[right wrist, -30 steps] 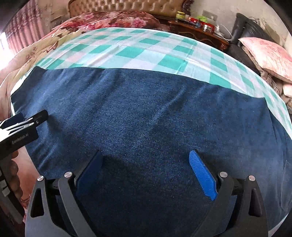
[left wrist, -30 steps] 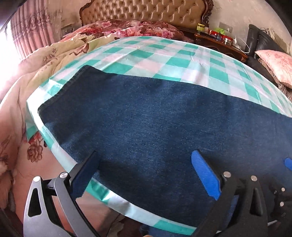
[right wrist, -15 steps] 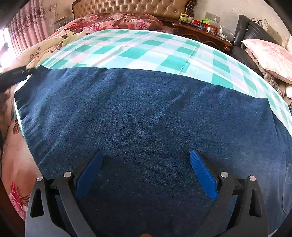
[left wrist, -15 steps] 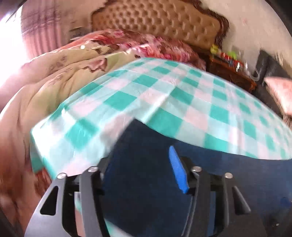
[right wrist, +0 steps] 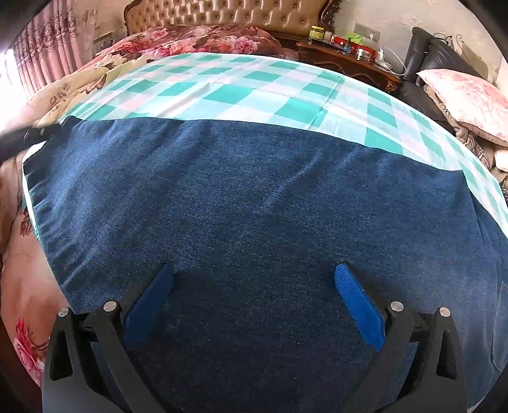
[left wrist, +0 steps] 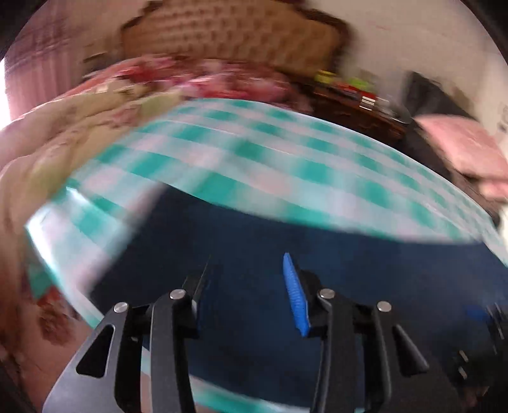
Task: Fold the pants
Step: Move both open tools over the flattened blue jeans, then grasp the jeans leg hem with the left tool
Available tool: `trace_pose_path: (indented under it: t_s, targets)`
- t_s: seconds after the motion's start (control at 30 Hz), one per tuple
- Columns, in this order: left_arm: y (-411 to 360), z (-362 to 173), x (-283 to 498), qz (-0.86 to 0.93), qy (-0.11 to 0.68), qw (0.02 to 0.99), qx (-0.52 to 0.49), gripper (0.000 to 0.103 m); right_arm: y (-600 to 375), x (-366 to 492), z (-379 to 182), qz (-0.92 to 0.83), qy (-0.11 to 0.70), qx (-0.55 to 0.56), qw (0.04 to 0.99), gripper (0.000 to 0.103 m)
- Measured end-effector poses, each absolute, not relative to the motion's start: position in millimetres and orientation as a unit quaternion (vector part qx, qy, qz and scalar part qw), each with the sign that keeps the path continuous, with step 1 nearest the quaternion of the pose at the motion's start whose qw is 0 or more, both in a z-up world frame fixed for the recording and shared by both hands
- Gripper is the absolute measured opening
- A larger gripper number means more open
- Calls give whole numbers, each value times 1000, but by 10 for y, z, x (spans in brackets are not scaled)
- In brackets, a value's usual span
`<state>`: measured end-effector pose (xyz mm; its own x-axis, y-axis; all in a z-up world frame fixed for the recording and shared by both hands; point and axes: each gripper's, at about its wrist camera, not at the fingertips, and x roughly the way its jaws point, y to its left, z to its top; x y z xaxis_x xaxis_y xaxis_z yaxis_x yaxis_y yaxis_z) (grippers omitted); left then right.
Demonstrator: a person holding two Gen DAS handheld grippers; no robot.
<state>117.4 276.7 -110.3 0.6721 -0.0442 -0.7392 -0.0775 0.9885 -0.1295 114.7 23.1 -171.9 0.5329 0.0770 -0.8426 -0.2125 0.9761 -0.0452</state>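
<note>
Left gripper now narrower over pants

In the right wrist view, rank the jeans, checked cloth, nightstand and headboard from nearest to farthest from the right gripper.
From the right gripper:
1. Jeans, directly beneath.
2. Checked cloth, just beyond them.
3. Nightstand, far right.
4. Headboard, top centre, at the wall.

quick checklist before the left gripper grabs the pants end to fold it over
1. Pants lie flat on the checked cloth: ok.
2. Right gripper open, above the denim, holding nothing: ok.
3. Left gripper open over the pants' end: ok.
4. Left view sharp enough to aim: not ok, motion blur.
5. Hem between the left fingers: cannot tell.
</note>
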Motion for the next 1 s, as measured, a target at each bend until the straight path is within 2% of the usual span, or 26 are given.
trace_pose_path:
  t_s: [0.17,0.33,0.43,0.6,0.73,0.8,1.0]
  targets:
    - [1868,-1390,803,-71,428,900,-38,41,225,1130,-1722,79,473,-68,875,98]
    - [1813,-1505,629,-47,423,905,-17,42,226,1127,-1724,80,472,-67,875,98]
    - [2006,-1488,589,-36,428,902,-51,42,227,1116,-1725,80,469,-66,877,98]
    - [2172,-1446,551,-22,424,904,-47,42,220,1102,-1726,80,465,-66,879,98]
    - [2677,-1396,431,35,400,907,-129,49,224,1105,-1726,84,469,-67,877,98]
    - [3101,-1396,362,80,384,899,-193,49,227,1116,-1722,86,472,-69,875,98]
    - [3959,-1426,330,125,351,885,-281,48,222,1099,-1724,84,463,-69,879,98]
